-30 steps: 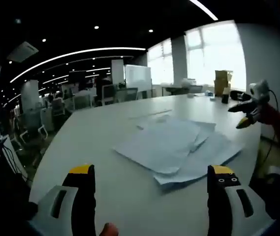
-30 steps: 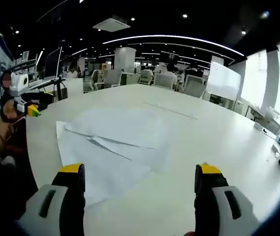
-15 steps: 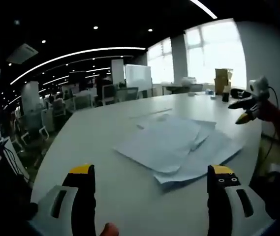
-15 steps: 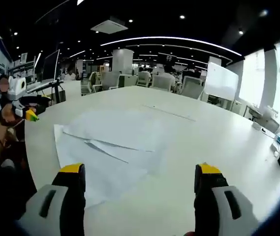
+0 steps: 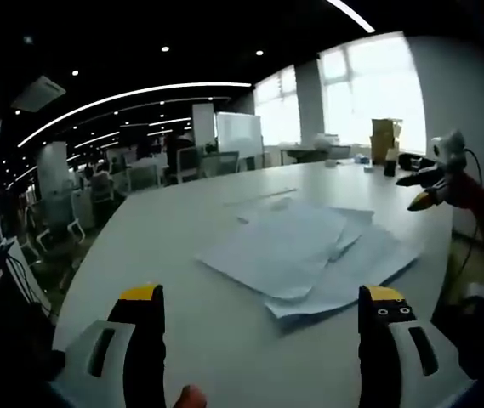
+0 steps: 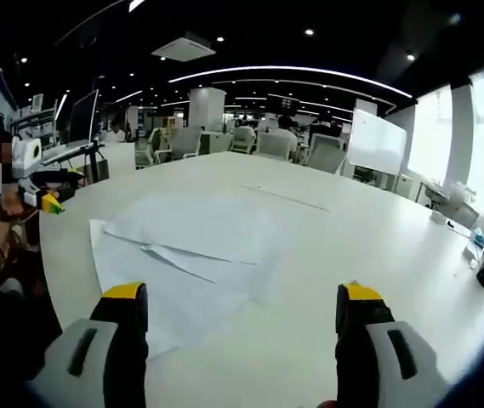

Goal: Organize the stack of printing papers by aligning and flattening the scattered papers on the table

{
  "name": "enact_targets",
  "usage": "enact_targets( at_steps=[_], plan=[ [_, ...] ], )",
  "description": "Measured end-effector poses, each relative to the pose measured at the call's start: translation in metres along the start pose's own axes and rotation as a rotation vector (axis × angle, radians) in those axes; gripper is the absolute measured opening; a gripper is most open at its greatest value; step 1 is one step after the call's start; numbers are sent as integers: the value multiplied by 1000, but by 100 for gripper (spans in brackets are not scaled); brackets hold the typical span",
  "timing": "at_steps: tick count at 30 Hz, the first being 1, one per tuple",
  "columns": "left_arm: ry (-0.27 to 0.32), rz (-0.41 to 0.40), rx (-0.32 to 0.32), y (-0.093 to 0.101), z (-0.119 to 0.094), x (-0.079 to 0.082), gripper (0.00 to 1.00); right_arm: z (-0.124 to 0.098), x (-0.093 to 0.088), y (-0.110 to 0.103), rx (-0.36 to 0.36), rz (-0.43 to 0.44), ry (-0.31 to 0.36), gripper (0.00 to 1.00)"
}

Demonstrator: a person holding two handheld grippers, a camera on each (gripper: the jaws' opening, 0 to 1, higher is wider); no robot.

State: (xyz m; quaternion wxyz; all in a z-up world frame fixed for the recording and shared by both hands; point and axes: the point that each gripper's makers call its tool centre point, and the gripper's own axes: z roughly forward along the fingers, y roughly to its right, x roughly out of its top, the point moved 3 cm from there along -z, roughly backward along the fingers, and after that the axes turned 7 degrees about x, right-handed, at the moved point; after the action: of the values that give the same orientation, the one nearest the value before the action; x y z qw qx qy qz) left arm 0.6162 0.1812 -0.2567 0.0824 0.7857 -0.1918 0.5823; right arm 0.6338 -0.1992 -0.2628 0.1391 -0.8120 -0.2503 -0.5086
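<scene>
A big white surface (image 5: pixel 182 238) with a smooth, flat top and a rounded edge carries a loose pile of papers (image 5: pixel 305 251). The sheets are thin, white and shaped like rectangles, and they lie fanned out at different angles, so their corners stick out past each other. In the left gripper view the pile sits a little to the right of the middle, ahead of the left gripper (image 5: pixel 260 316). Its two fingers (image 5: pixel 142 308) have yellow tips over black and grey bodies, and they stand wide apart with nothing between them — they hang above the near edge of the surface, not touching the pile.

In the right gripper view the papers (image 6: pixel 182 255) lie to the left of the middle, flat, with a few sharp edges crossing over. The right gripper (image 6: pixel 242 314) points past them, and its yellow-tipped fingers (image 6: pixel 356 310) are also spread wide and hold nothing.

At the far right of the left gripper view the other gripper peeks in at the edge of the surface. Far off there are office chairs (image 6: pixel 267 144), a whiteboard (image 5: pixel 239 134), bright windows (image 5: pixel 369 89) and long curved ceiling lights (image 6: pixel 297 72). A brown cardboard box (image 5: pixel 384 140) stands at the far end of the surface — near the windows.
</scene>
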Motion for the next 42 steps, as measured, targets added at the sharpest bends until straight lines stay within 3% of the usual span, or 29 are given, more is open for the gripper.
enact_targets(
  at_steps=[42],
  plan=[
    [7, 7, 25, -7, -3, -1, 97, 7, 0, -4, 11, 7, -3, 86]
  ],
)
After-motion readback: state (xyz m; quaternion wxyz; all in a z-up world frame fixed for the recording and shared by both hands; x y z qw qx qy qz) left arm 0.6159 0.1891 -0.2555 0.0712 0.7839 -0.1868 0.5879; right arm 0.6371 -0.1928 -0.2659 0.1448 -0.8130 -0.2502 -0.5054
